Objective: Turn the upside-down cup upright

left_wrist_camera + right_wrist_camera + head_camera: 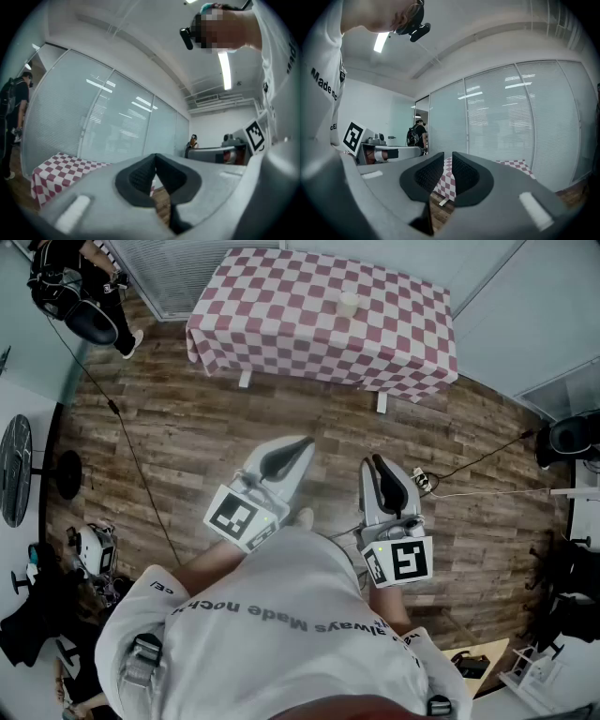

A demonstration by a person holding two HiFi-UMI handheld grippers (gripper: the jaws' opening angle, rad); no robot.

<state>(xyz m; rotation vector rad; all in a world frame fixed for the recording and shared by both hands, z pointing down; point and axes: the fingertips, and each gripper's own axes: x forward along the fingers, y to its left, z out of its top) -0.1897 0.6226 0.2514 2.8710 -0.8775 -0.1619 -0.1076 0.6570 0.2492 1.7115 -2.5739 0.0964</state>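
Observation:
A small pale cup (348, 303) stands alone on a table with a red-and-white checked cloth (281, 306), far across the wooden floor from me. I cannot tell from here which way up it is. My left gripper (302, 442) and right gripper (376, 462) are held close to my body, level and aimed toward the table. Both are shut with nothing between the pads. In the left gripper view the shut jaws (154, 158) hide most of the table (61, 168). The right gripper (447, 161) also blocks the cup, with the table (513, 164) visible behind it.
A person in dark clothes (89, 282) stands left of the table by a glass wall with blinds (93, 122). Cables and a power strip (422, 482) lie on the floor at right. Equipment clutters the left edge (89, 549) and the right corner (562, 615).

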